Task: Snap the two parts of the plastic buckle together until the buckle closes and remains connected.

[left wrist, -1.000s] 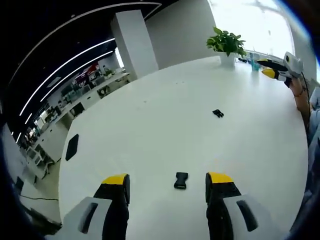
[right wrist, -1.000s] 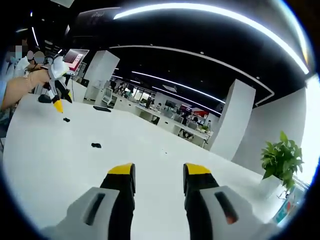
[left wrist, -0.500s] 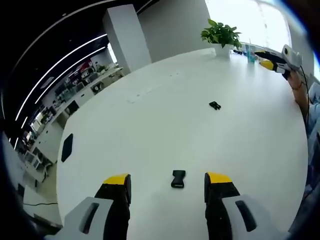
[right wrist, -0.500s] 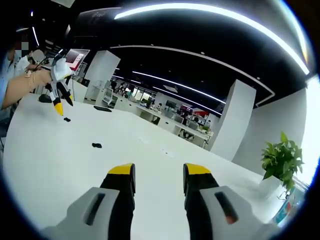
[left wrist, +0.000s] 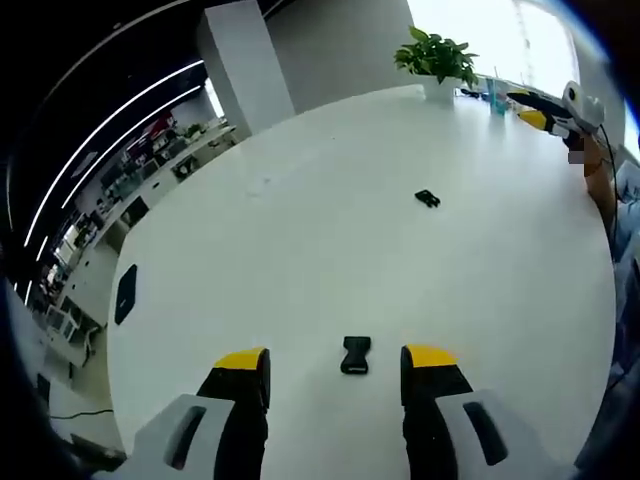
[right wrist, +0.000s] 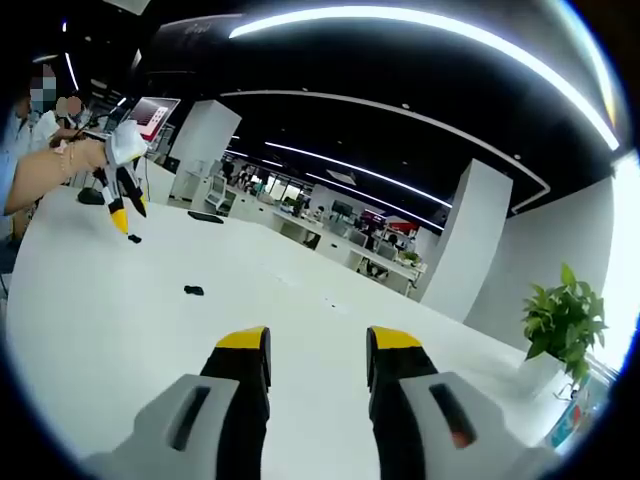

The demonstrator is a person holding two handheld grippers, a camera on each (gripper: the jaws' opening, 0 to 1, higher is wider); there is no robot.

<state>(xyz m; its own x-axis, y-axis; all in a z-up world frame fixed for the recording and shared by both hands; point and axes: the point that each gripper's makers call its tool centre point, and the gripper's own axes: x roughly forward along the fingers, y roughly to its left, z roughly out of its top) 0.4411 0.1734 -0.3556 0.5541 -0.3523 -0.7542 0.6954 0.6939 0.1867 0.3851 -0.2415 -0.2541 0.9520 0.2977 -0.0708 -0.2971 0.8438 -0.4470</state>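
Two black buckle parts lie apart on the white table (left wrist: 300,250). One buckle part (left wrist: 355,355) rests just ahead of my left gripper (left wrist: 337,362), level with the gap between its yellow-tipped jaws; the gripper is open and holds nothing. The other buckle part (left wrist: 427,198) lies farther out, mid-table. My right gripper (right wrist: 318,345) hovers open and empty above the table, away from both parts. From there I see the left gripper (right wrist: 127,213) in a person's hand, over the first part (right wrist: 133,239), with the second part (right wrist: 193,291) nearer. The right gripper (left wrist: 530,108) shows at the table's far edge.
A potted plant (left wrist: 437,55) stands at the table's far end, beside a teal bottle (left wrist: 496,95). A flat black pad (left wrist: 125,293) lies near the left edge. A person's sleeve (left wrist: 628,230) runs along the right side. Desks and pillars fill the room behind.
The left gripper view has tipped and shifted a little over the table, keeping the near buckle part between its jaws. The right gripper view is unchanged; both buckle parts lie still.
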